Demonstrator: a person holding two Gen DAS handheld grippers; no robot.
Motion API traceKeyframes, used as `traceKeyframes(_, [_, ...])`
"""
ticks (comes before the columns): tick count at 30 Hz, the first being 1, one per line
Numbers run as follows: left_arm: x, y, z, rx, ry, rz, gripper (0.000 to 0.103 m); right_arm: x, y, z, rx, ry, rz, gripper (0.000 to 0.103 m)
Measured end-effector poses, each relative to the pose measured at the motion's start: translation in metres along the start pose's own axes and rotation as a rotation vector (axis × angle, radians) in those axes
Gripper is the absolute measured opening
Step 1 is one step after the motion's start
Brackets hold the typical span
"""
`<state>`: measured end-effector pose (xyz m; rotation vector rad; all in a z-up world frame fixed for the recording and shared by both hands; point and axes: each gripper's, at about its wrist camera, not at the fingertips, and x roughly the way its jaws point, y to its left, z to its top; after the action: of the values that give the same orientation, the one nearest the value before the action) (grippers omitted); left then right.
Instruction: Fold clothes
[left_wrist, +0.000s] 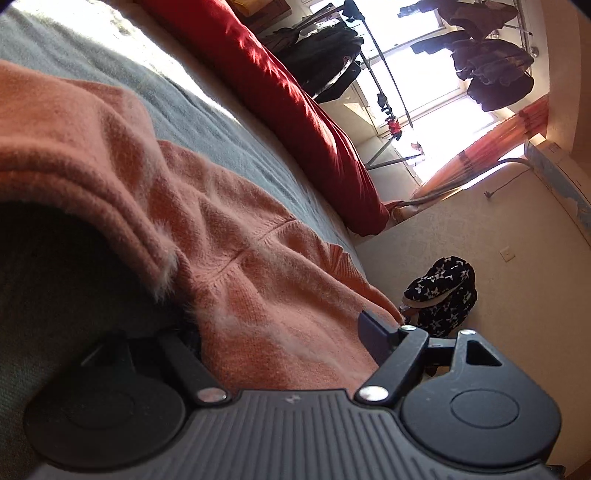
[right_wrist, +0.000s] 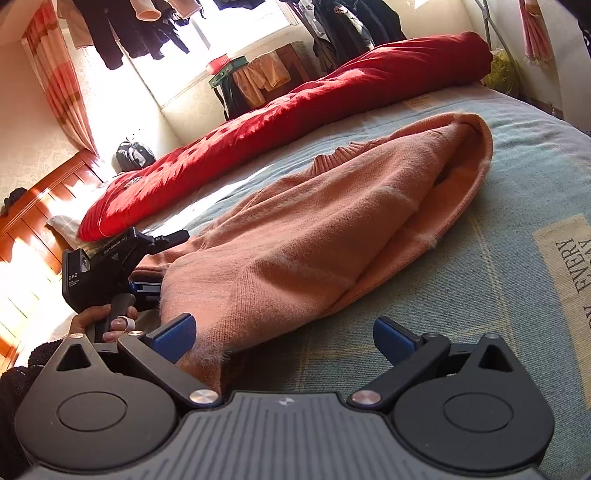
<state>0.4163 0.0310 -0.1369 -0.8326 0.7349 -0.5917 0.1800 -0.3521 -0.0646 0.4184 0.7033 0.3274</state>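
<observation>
fuzzy knit sweater, woven matt bedspread, glossy red quilt, varnished wood headboard

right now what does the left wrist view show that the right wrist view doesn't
Only the left wrist view shows a star-patterned bag on the floor and a wall unit.

Only the right wrist view shows the person's hand holding the left hand-held gripper at the sweater's edge, the printed patch on the bedspread, and the open right hand-held gripper.

Both show the folded pink sweater on the grey bedspread, the red quilt and clothes hanging by the window.
</observation>
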Motion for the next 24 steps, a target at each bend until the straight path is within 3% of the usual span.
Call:
traceKeyframes(2, [0.0, 0.003, 0.005, -0.031, -0.033, 0.005, 0.071, 0.003, -0.001, 0.003, -0.003, 0.006, 0.006, 0.103])
traceKeyframes(4, [0.0, 0.007, 0.01, -0.053, -0.065, 0.006, 0.049, 0.006, -0.002, 0.008, -0.01, 0.011, 0.008, 0.103])
traceKeyframes(5, [0.0, 0.009, 0.012, -0.06, -0.079, 0.007, 0.043, 0.007, -0.002, 0.01, -0.014, 0.014, 0.008, 0.103])
traceKeyframes(7, [0.002, 0.007, 0.01, -0.038, -0.092, 0.035, 0.018, 0.009, -0.001, 0.012, -0.023, 0.011, 0.007, 0.103])
traceKeyframes(8, [0.001, 0.003, 0.009, -0.009, -0.103, 0.063, 0.013, 0.01, -0.001, 0.012, -0.026, 0.01, 0.008, 0.103])
traceKeyframes(19, [-0.032, -0.026, 0.043, 0.08, -0.207, 0.051, 0.007, 0.005, -0.01, 0.008, 0.012, 0.002, 0.018, 0.103])
traceKeyframes(24, [-0.052, -0.027, 0.062, 0.102, -0.253, 0.087, 0.007, -0.002, -0.01, 0.009, 0.005, -0.014, 0.019, 0.103])
